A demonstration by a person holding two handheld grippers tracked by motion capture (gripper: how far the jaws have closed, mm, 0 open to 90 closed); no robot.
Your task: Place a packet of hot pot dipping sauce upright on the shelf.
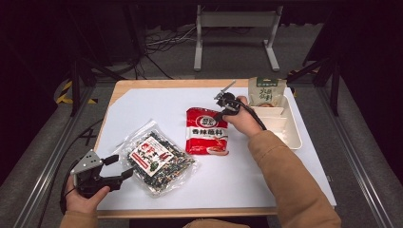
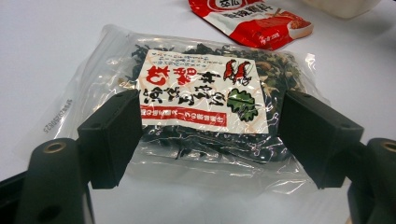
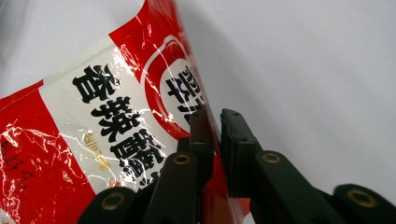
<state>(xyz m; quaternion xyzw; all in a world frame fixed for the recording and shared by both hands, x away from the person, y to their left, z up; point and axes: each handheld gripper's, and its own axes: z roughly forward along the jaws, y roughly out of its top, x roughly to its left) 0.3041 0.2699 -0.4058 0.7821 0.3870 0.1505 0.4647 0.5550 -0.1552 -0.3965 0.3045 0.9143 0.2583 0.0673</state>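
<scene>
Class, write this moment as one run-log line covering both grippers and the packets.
left gripper: open, facing seaweed packet | right gripper: shut on red sauce packet edge | green packet: in white tray

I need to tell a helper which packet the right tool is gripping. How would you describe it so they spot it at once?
On the white sheet covering the table, look just left of the cream tray. The red packet lies there, its top edge pinched by the right tool. Unlike the clear bag of dark dried greens and the green pouch, it is red with a white band.
</scene>
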